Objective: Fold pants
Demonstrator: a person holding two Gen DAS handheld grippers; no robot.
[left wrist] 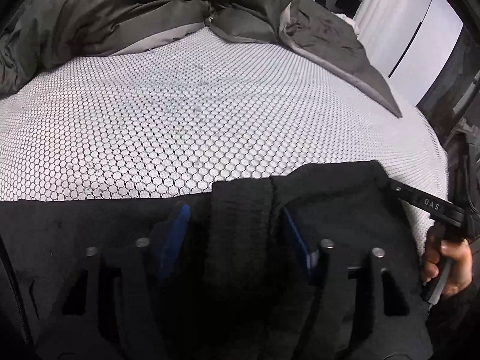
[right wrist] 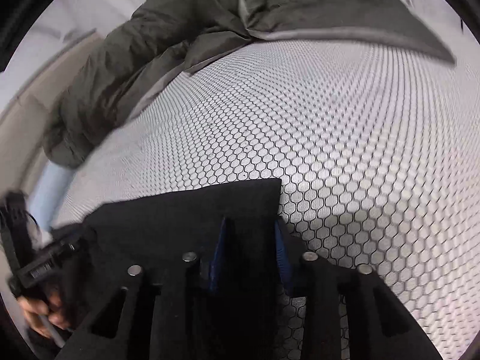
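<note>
The black pants (left wrist: 330,210) lie along the near edge of a white mattress with a black honeycomb pattern (left wrist: 180,114). My left gripper (left wrist: 237,225) has its blue pads on either side of a bunched fold of the pants and is shut on it. My right gripper (right wrist: 250,240) is shut on the corner of the pants (right wrist: 186,210), with the cloth between its blue pads. The right gripper also shows in the left wrist view (left wrist: 432,207) at the pants' right edge. The left gripper shows in the right wrist view (right wrist: 45,267) at the far left.
A crumpled olive-grey duvet (left wrist: 120,15) is piled along the far side of the mattress, with a grey flap (left wrist: 345,54) reaching onto the right part. A white wardrobe door (left wrist: 426,45) stands beyond the bed at the right.
</note>
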